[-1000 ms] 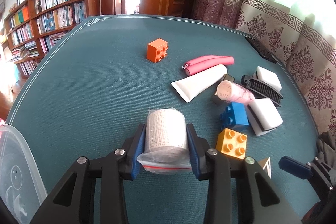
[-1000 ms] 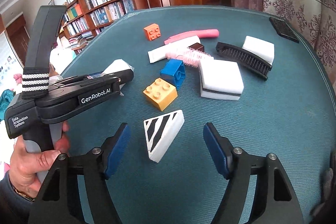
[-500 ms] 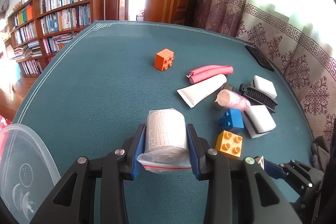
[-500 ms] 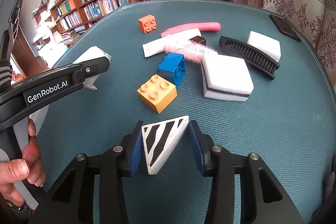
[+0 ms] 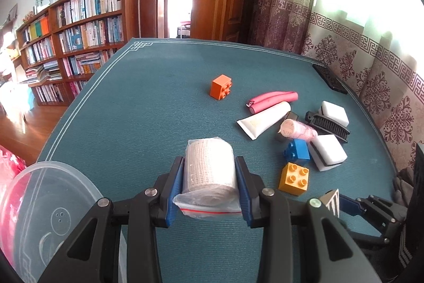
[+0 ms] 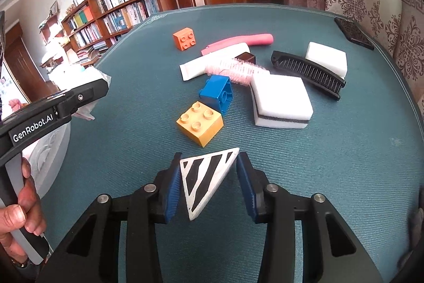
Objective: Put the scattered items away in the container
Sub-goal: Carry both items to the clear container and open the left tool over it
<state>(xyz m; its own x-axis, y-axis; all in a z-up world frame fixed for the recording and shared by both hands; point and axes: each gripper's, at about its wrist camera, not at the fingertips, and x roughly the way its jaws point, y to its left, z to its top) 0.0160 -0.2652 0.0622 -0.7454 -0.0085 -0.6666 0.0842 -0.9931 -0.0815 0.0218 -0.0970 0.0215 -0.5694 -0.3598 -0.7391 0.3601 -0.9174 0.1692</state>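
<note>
Container (image 5: 39,216) sits just left of our left gripper (image 5: 209,187), jaws clamped on the bandage roll (image 5: 209,171); right gripper (image 6: 209,184) jaws pinch the striped wedge (image 6: 206,179), farther off.

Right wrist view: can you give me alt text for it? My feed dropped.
The right gripper is shut on a white triangular block with black stripes over a teal table. Beyond it lie a yellow brick, a blue brick, a white sponge, a black comb and an orange brick.
</note>
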